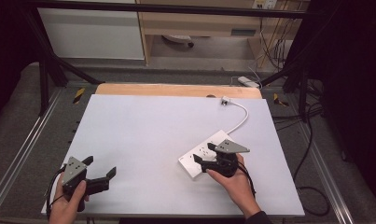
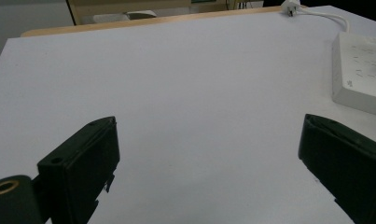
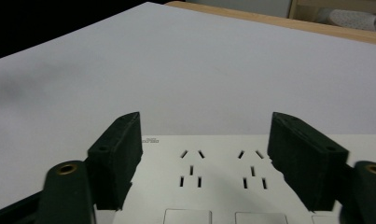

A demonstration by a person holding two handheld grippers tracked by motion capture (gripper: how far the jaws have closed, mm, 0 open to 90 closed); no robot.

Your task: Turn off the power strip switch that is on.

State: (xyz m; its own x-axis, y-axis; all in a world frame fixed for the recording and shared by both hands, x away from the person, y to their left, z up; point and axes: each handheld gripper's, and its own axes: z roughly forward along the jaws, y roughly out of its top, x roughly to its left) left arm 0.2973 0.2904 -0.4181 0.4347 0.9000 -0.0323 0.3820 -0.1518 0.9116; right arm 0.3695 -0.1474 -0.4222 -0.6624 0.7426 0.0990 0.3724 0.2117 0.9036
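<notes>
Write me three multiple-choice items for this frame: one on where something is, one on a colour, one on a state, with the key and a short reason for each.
1. Where does the power strip lie on the white table?
A. Near the person's right hand
B. Near the left hand
C. At the far left corner

2. What colour is the cable that runs from the strip to its plug?
A. Black
B. White
C. Orange

3. How do the left tongs stand?
A. Shut on the plug
B. Shut on nothing
C. Open, holding nothing

Key:
1 A, the strip sits just under the right tongs in the high view, with its sockets between the jaws in the right gripper view.
2 B, the cable and plug are white against the table.
3 C, the left gripper view shows both jaws wide apart over bare table.
</notes>
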